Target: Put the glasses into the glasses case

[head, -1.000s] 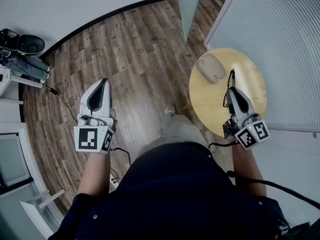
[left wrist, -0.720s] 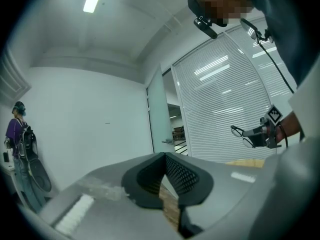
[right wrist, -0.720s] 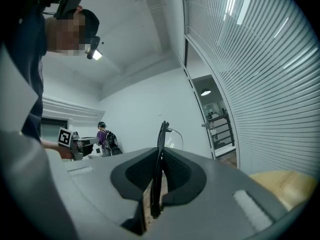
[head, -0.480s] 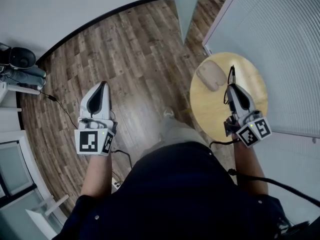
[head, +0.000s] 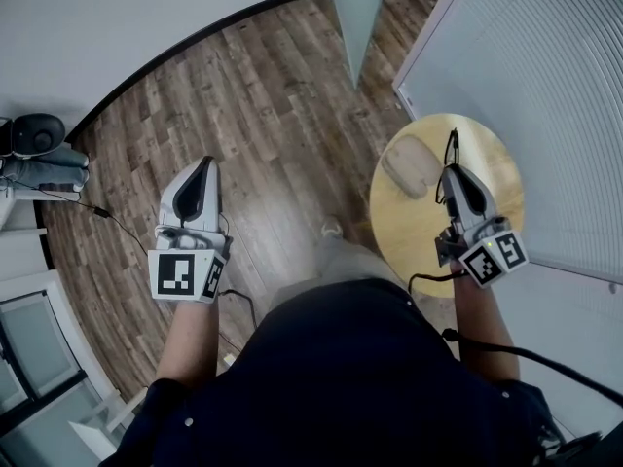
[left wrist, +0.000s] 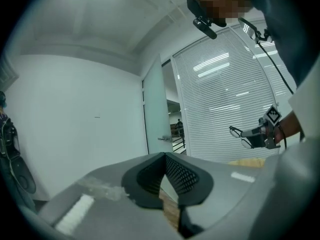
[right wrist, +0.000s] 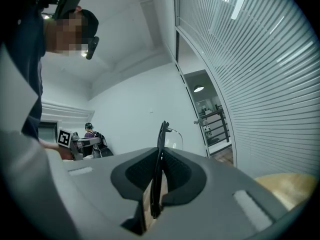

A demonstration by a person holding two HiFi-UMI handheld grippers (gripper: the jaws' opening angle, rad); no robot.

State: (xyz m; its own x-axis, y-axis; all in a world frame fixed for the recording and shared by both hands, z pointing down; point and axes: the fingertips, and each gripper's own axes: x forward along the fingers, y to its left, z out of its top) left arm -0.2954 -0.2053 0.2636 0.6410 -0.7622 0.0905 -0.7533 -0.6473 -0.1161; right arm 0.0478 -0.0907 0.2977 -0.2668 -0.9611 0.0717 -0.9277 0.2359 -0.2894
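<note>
Black-framed glasses (head: pixel 450 154) hang over the round wooden table (head: pixel 492 168), pinched by one temple arm in my right gripper (head: pixel 456 175). In the right gripper view the glasses (right wrist: pixel 161 154) stand upright between the shut jaws, a clear lens showing past the tips. A beige glasses case (head: pixel 412 164) lies closed on the table, just left of that gripper. My left gripper (head: pixel 201 171) hovers over the wood floor far to the left, its jaws together with nothing in them. From the left gripper view the right gripper (left wrist: pixel 260 136) and the glasses (left wrist: pixel 240 134) show in the distance.
A slatted blind wall (head: pixel 545 76) runs along the right side, behind the table. A pale door panel (head: pixel 355 3) stands at the top. A dark bag and cables (head: pixel 39 154) lie at the far left on the wood floor (head: pixel 263 95).
The head view has drifted, so the table and case sit slightly lower in frame. Both grippers keep about the same pose, and the glasses stay held.
</note>
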